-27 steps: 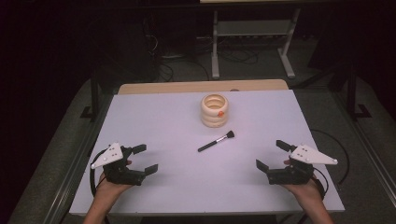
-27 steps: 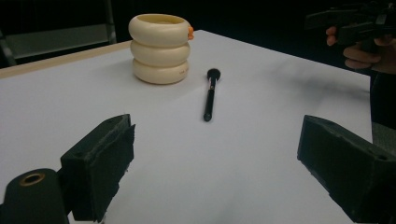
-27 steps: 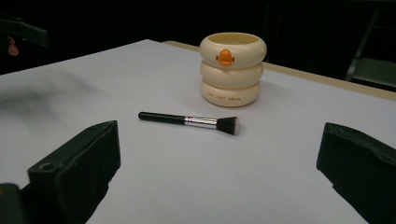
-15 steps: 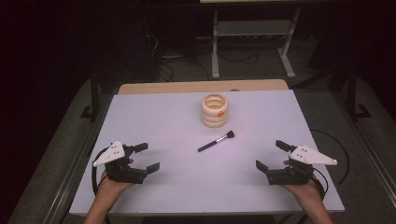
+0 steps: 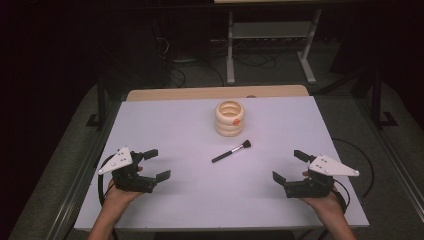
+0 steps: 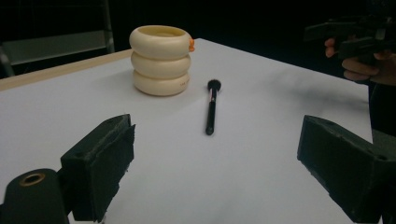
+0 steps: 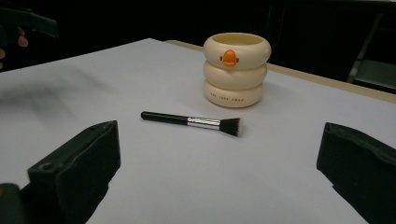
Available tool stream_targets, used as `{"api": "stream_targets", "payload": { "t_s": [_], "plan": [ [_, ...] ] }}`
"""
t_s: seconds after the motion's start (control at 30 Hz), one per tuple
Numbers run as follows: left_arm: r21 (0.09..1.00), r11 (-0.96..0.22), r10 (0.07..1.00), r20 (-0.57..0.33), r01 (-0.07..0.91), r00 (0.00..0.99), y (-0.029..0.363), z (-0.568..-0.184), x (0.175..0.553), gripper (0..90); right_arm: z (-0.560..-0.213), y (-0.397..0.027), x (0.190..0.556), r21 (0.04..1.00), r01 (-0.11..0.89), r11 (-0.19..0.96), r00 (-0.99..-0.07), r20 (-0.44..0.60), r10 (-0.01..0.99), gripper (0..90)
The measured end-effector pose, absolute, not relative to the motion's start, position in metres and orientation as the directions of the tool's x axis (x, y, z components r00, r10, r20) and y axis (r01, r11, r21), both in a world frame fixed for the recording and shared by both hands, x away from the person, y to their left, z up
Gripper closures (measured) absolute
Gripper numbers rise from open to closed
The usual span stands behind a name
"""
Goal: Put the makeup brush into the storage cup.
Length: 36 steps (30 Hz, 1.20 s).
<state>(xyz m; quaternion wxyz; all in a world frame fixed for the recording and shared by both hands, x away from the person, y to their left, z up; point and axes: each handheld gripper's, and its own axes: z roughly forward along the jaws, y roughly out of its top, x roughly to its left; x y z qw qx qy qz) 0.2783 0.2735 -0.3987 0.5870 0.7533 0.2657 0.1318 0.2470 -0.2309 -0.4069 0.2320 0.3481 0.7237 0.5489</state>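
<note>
Cream cup (image 5: 230, 118) of three stacked rings, orange mark on its side, upright toward the far middle of the white table (image 5: 180, 125). Black makeup brush (image 5: 231, 151) flat just in front, apart from it, bristles toward the cup. Left gripper (image 5: 153, 164) and right gripper (image 5: 290, 166) near the front corners, jaws wide apart, holding nothing.

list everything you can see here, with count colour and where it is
holder: 1, cream ribbed cup with an orange mark, upright at the far middle of the table
makeup brush: 1, black handle, silver collar, dark bristles, lying flat just nearer than the holder
table: 1, white top with a wooden far edge
metal stand: 1, grey, on the floor beyond the table
left hand-held gripper: 1, black, near left, open
right hand-held gripper: 1, black, near right, open
</note>
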Motion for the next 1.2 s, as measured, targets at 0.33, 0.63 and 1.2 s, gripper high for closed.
{"api": "stream_targets", "payload": {
  "t_s": [0.33, 0.63, 1.2],
  "plan": [
    [0.957, -0.169, 0.55, -0.107, 0.236, 0.828, 0.269, -0.396, 0.286, 10.5, -0.407, -0.232, 0.248, 0.957, 0.243, 0.158, -0.648, 0.039, 0.761, 0.0],
    [0.96, -0.159, 0.531, -0.115, 0.232, 0.839, 0.262, -0.395, 0.292, 10.5, -0.407, -0.233, 0.248, 0.958, 0.242, 0.156, -0.643, 0.038, 0.765, 0.0],
    [0.957, -0.186, 0.508, -0.102, 0.224, 0.855, 0.249, -0.392, 0.3, 10.5, -0.407, -0.233, 0.248, 0.957, 0.245, 0.155, -0.64, 0.04, 0.767, 0.0]
  ]
}}
